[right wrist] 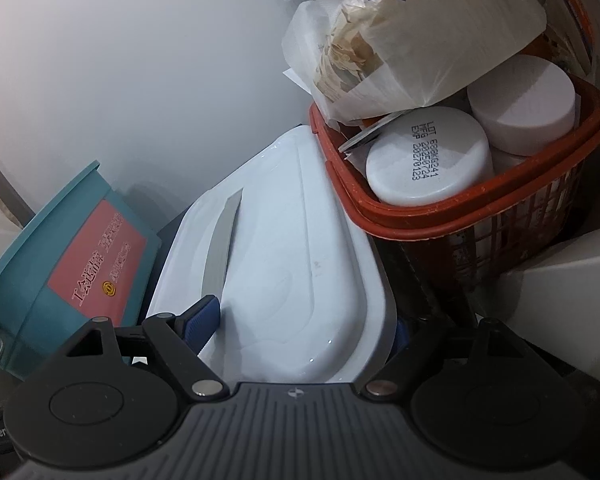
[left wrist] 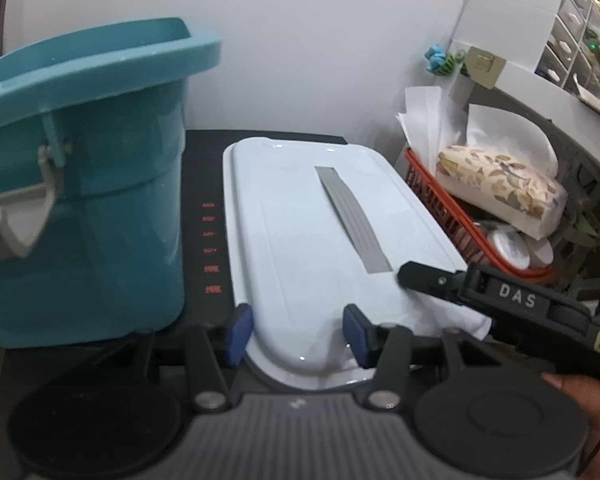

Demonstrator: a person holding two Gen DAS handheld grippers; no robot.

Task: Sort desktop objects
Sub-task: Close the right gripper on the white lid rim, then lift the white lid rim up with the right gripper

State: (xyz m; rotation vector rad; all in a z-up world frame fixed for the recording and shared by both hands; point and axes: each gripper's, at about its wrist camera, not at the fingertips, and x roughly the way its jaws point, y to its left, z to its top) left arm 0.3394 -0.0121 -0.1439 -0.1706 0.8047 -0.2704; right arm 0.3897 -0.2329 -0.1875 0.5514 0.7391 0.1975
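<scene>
A white oblong plastic lid (left wrist: 300, 240) with a grey strip (left wrist: 354, 220) lies on a black flat device (left wrist: 204, 184). My left gripper (left wrist: 298, 334) straddles the lid's near end, one blue pad (left wrist: 238, 334) on each side, touching it. My right gripper (right wrist: 304, 322) straddles the same lid (right wrist: 292, 260) from its right corner, with the left blue pad (right wrist: 202, 316) on top and the right pad below the edge. The right gripper's body also shows in the left wrist view (left wrist: 512, 304).
A teal plastic bucket (left wrist: 84, 184) with a pink label (right wrist: 96, 256) stands left of the lid. A red basket (right wrist: 460, 208) at the right holds white jars (right wrist: 428, 156) and a patterned tissue pack (left wrist: 500, 188). A white wall is behind.
</scene>
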